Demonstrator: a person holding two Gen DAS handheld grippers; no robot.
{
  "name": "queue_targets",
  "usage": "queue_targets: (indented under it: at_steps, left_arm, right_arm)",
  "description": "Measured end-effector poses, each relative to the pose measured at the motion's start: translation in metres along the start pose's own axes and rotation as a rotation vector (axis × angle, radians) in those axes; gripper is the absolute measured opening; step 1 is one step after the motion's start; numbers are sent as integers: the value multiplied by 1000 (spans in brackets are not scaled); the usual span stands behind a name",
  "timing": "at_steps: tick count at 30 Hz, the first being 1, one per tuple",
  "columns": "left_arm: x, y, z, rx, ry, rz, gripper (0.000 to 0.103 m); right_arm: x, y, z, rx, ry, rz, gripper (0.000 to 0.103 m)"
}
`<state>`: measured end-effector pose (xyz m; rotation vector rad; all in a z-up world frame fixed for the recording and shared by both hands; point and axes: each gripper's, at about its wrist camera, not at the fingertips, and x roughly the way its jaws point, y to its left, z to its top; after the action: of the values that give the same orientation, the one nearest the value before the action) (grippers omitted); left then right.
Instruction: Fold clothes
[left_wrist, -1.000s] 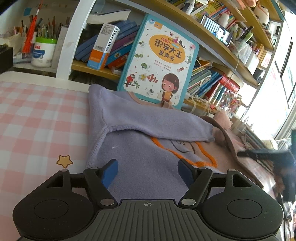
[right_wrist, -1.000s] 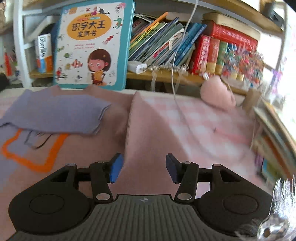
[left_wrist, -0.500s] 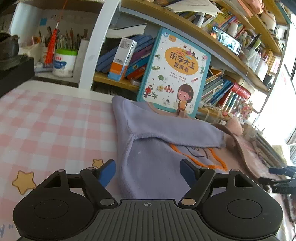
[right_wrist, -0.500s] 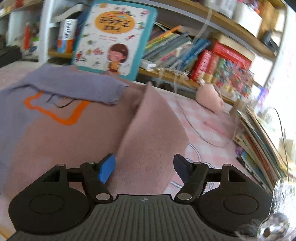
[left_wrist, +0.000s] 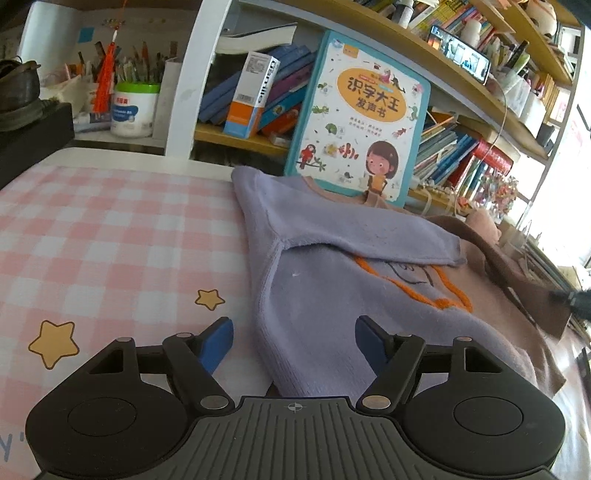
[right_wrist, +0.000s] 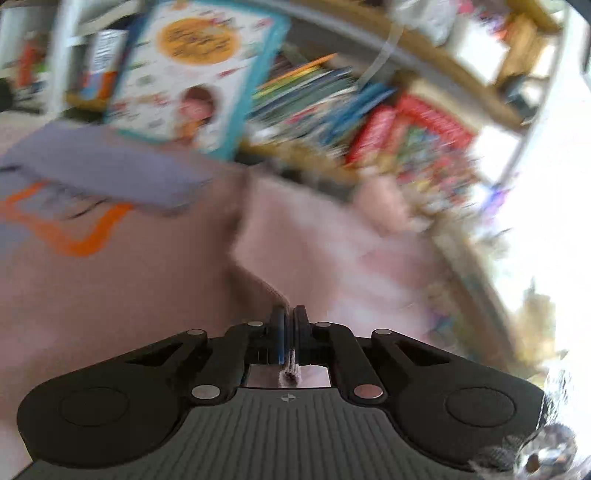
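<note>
On the pink checked tablecloth (left_wrist: 110, 240): a lilac and dusty-pink sweater (left_wrist: 332, 295), with the collar toward 12 o'clock, just below a leaning picture book (left_wrist: 362, 122). Lilac sleeve (left_wrist: 362, 240) laid across the chest, partly over the orange outline.

Left gripper (left_wrist: 293, 330): spread wide at 6 o'clock, low over the lilac side edge, gripping nothing.

Right gripper (right_wrist: 289, 317): pressed together on a thin edge of the pink cloth (right_wrist: 314, 229), with a small tuft showing behind the pads. Cannot tell whether this is the pink sleeve or the side of the body, because the right wrist view is strongly blurred.

Possible troubles from here, as a judgement only:

- Losing the pinch. Only a narrow strip of soft knit between the pads, and the blur suggests a quick movement, so may slip out halfway and fall in a heap.
- Dragging the whole sweater toward 3 o'clock. Nothing presses the lilac side down, so may also open the sleeve already laid across the chest.
- Landing the pink part crooked or bunched, if carried over without tension.
- Brushing the pink soft thing (right_wrist: 384, 206) at 1 o'clock, too blurred to name, if swung wide.
</note>
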<state>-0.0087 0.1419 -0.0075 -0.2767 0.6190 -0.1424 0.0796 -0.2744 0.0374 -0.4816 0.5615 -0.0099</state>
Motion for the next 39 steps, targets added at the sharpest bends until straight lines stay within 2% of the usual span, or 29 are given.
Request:
queue_targets:
  at_steps: [4,10,11,13,14,16,19,22,25,28,31,32,34,36,38,39]
  left_arm:
    - [2,-1,3,2,3,10,73]
    - [2,-6,6,23,-1,38,73]
    - [0,-7,8,32,-11,47,73]
    - [-8,-13,15,64,-45,58,73]
    - [-11,-18,19,86,-62,58,73]
    - [-17,-28,27,133,-93,54,74]
    - [-15,-50,37,204,-99,3,75]
    - [-2,-77,41,285,-74,-46,75]
    - [10,-103,40,370,-67,-78,75]
    - [26,-124,36,439,-66,-69,74]
    - [42,-144,29,519,-60,-47,74]
    - [47,-151,27,546,-57,-51,73]
    - [55,-166,24,601,-49,-86,64]
    - [66,-184,23,665,-37,-115,50]
    - [80,-201,24,708,-32,-124,50]
    - [87,-209,24,730,-30,-125,49]
  right_arm:
    - [19,-29,13,6,-15,-140,4]
    - [79,-55,23,-1,32,-313,4]
    - [89,-60,24,-2,40,-341,9]
    - [109,-68,27,-5,57,-398,37]
    - [108,-67,28,19,43,-387,62]
    - [97,-63,29,85,-4,-332,63]
    - [65,-49,25,218,-45,-21,64]
    - [39,-27,16,274,-23,277,65]
    - [19,-6,-3,240,32,413,65]
    - [2,3,-23,244,72,474,65]
    - [-4,1,-42,324,103,523,65]
    - [-6,0,-47,340,91,522,64]
    - [-11,3,-52,338,73,513,60]
    - [-19,9,-55,322,51,522,34]
    - [-27,21,-56,284,28,550,19]
    - [-32,24,-57,273,19,573,17]
